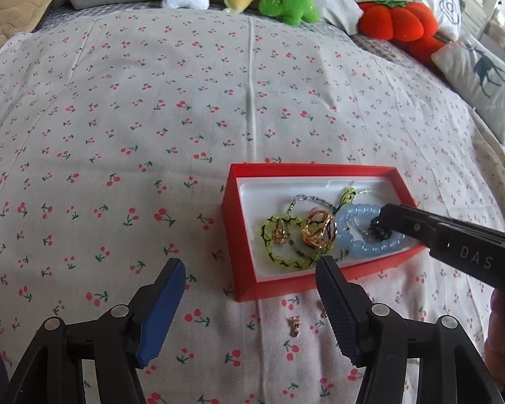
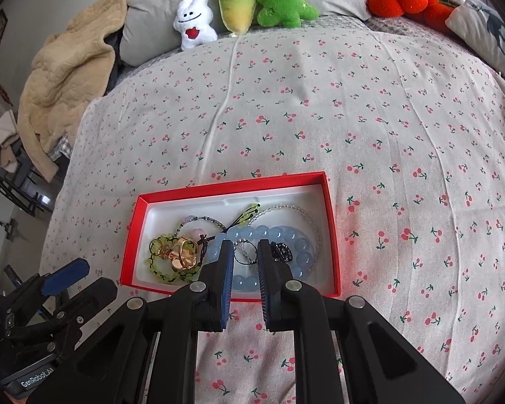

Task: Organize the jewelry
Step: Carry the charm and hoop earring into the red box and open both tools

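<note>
A red box (image 1: 242, 235) with a white liner lies on the cherry-print bedspread, also in the right wrist view (image 2: 333, 222). It holds a blue bead bracelet (image 1: 360, 247) (image 2: 272, 234), a green bead bracelet (image 1: 286, 262) (image 2: 158, 245), gold rings (image 1: 318, 230) (image 2: 183, 254), a clear bead strand (image 2: 299, 210) and a black piece (image 1: 378, 229) (image 2: 282, 252). My right gripper (image 2: 245, 247) (image 1: 385, 217) hovers over the blue bracelet, jaws partly open with nothing between them. My left gripper (image 1: 250, 266) is open, near the box's front left corner. Two small gold earrings (image 1: 294, 325) (image 1: 323, 313) lie on the spread in front of the box.
Plush toys (image 2: 235, 3) and pillows (image 1: 481, 77) line the far edge of the bed. A red-orange pumpkin cushion (image 1: 397, 20) sits at the back right. A beige blanket (image 2: 64, 84) hangs off the left side.
</note>
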{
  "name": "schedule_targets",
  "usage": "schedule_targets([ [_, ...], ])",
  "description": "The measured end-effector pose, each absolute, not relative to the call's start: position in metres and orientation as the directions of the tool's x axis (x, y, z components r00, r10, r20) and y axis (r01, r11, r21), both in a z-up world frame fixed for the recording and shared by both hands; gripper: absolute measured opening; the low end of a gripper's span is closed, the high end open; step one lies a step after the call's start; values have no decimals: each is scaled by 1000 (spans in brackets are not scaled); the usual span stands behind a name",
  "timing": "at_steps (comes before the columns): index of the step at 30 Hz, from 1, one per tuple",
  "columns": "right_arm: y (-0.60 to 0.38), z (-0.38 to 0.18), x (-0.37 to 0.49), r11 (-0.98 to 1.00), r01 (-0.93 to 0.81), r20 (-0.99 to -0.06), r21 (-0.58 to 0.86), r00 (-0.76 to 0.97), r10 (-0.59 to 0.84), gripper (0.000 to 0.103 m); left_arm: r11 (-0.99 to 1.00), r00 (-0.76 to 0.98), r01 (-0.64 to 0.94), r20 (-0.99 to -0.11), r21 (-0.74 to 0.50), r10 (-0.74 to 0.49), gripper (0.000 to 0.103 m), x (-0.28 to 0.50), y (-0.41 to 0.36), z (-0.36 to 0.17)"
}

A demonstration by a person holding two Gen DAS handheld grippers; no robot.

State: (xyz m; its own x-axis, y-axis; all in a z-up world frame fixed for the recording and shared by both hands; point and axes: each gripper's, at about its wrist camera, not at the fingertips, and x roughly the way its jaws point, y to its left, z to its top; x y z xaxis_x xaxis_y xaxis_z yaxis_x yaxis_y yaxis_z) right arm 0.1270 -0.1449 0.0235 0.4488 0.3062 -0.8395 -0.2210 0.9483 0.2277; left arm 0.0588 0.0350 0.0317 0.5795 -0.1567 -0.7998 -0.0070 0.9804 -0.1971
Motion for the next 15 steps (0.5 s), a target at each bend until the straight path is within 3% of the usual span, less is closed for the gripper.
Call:
schedule_targets([
  [13,-139,23,132,949,-241,-838,204,458,297,16,988,540,11,-831,-151,-133,81,43,39,22],
  [15,-140,25,129,948,-246,-837,200,461,296,24,986,525,14,-839,-164,-146,82,41,40,18],
])
